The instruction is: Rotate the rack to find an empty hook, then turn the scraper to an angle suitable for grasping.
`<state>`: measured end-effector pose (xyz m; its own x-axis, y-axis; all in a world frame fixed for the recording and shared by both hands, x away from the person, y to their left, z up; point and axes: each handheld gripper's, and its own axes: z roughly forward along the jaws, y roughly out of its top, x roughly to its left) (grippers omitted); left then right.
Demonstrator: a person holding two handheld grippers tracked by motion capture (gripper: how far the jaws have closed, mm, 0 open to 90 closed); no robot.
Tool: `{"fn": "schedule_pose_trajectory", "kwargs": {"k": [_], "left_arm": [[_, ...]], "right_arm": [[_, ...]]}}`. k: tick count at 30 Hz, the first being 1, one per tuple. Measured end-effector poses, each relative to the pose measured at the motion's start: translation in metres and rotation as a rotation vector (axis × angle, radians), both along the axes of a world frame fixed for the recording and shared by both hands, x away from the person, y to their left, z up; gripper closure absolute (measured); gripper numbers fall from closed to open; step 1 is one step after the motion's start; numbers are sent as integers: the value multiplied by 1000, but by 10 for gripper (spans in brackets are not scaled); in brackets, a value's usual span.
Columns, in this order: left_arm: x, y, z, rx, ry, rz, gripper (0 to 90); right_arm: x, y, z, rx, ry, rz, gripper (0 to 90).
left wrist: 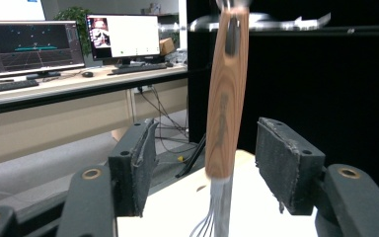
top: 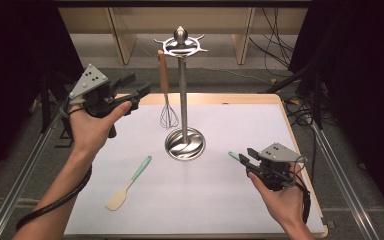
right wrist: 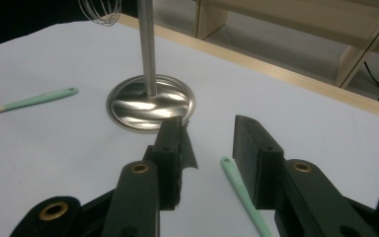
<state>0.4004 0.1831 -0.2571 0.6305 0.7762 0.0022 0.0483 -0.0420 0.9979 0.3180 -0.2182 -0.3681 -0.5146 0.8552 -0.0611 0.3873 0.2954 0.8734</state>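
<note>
Overall, your left gripper (top: pixel 139 93), jaws spread, flanks the whisk (top: pixel 166 95) hanging on the steel stand (top: pixel 182 90) without touching it. Your right gripper (top: pixel 244 159), also spread, straddles a mint handle (right wrist: pixel 239 190) on the white table (top: pixel 220 200). Monitors (left wrist: pixel 32 42) behind; no writing legible.

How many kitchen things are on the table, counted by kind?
Whisk with wooden handle, hanging on the stand: 1
Mint-handled spatula, lying on the table: 1
Mint green utensil between the right claw's pads, working end hidden: 1
Metal hanging stand: 1
Total: 4
</note>
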Motion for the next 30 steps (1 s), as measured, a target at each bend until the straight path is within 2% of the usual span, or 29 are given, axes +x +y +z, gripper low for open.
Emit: {"fn": "schedule_pose_trajectory", "kwargs": {"k": [1,4,5,7,12,13,14,16,17,18,19,20,21,22,23,24,25,26,27,28,29,30], "left_arm": [[-4,2,-5,17,6,5,398],[-6,4,-11,26,15,7,400],[-8,6,-17,32,34,16,401],[-8,7,-20,37,41,15,402],[-7,11,-34,78,73,30,406],[-5,13,-36,104,63,27,407],[-6,13,-39,107,89,29,408],[-7,13,-43,117,143,26,407],[-7,14,-45,126,159,18,407],[-8,14,-47,128,175,19,408],[-8,13,-50,139,184,19,412],[-8,12,-55,160,215,12,415],[-7,12,-58,179,228,17,417],[-7,12,-58,179,228,17,418],[-7,11,-63,225,248,18,418],[-7,11,-63,225,248,18,420],[-8,11,-66,236,254,20,423],[-8,11,-69,256,261,23,424],[-9,11,-78,287,286,24,425],[-9,11,-83,300,304,17,427],[-9,11,-83,300,304,17,430],[-9,12,-87,330,324,14,430]], "right_arm": [[2,-2,0,-6,5,-4,647],[3,-2,0,-1,15,-6,649],[3,-2,0,-2,23,6,650],[4,-3,0,-10,13,22,652],[7,-2,-2,-15,23,18,661],[6,0,-3,5,42,3,665],[6,0,-3,5,54,3,678],[4,0,-3,-27,15,0,734],[4,0,-3,-27,15,0,734],[4,0,-2,-29,27,6,735],[1,2,-4,-2,63,4,740],[1,2,-4,-3,73,2,742],[0,2,-5,5,79,5,746],[1,1,-5,-11,60,18,748],[1,-1,-4,-33,41,27,750],[1,-1,-4,-33,41,27,750],[-4,1,-3,9,87,-7,756],[-3,-1,-3,-14,53,2,758],[-5,-1,-2,-3,73,-6,759],[-5,-2,-2,-10,64,-8,760],[-5,-2,-2,-10,64,-8,760],[-5,-4,-1,-29,51,1,761]]}}
